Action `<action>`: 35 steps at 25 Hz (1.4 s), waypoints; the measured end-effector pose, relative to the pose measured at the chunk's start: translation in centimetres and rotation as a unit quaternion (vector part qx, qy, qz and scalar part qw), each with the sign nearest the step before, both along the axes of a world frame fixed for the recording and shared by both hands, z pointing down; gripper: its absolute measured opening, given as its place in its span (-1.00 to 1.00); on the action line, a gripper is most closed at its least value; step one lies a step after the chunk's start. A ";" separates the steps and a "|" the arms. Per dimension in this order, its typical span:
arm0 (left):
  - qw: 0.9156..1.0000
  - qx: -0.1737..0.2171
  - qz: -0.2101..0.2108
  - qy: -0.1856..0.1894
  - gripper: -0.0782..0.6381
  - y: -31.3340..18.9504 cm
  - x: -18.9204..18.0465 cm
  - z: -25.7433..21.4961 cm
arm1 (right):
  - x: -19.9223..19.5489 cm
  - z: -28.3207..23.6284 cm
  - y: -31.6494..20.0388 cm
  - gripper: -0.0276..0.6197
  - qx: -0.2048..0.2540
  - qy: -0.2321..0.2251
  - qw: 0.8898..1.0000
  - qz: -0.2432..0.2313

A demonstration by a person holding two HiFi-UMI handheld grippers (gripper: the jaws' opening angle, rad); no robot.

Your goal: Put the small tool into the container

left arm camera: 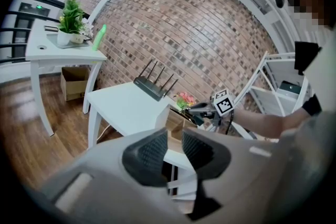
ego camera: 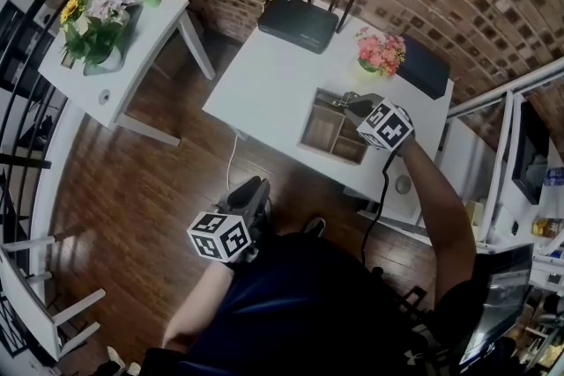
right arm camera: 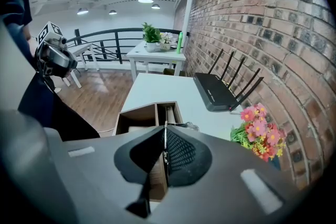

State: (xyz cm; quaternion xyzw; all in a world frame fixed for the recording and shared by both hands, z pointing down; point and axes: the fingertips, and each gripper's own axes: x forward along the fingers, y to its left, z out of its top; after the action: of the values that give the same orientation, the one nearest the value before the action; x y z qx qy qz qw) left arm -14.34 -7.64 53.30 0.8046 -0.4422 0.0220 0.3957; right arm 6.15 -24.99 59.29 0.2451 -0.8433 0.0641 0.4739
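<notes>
Jaws of right gripper point(right arm camera: 165, 132) clenched on small tool point(right arm camera: 164, 153) — thin metal sliver, long axis seemingly along pads. Container point(right arm camera: 139, 109) just beyond tips, compartments open — right nearer. Left gripper point(left arm camera: 175, 140) parted, empty, well off table point(ego camera: 264, 75).

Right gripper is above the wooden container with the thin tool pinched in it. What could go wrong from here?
1. The small tool shows only as a thin metal sliver in the shut right gripper, so it may twist or stick on release.
2. The container has dividers. The tool could land across one rather than inside a compartment.
3. The flowers stand close by and could be knocked on withdrawal.
</notes>
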 end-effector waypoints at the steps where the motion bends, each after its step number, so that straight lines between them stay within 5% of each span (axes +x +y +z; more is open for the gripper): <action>1: 1.000 -0.001 0.000 0.000 -0.55 0.0 0.0 0.0 | 0.0 0.2 0.1 -0.86 -0.003 0.000 1.000 -0.001; 26: 1.000 -0.011 0.005 0.000 -0.55 -0.5 -0.3 0.5 | 0.2 3.8 0.1 -0.81 -0.039 -0.016 0.999 0.028; 30: 1.000 -0.009 0.010 0.000 -0.55 -0.5 -0.2 0.3 | 0.3 3.4 0.0 -0.50 -0.042 -0.039 0.997 0.051; 35: 1.000 -0.005 0.023 0.001 -0.55 -0.7 0.5 0.1 | 1.1 2.0 0.2 -0.46 -0.025 -0.073 0.993 0.087</action>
State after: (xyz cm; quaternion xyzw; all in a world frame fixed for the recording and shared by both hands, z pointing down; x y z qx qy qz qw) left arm -13.79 -8.33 53.42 0.8124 -0.4234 0.0326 0.3996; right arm 7.20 -24.82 61.26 0.3002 -0.8494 0.1434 0.4096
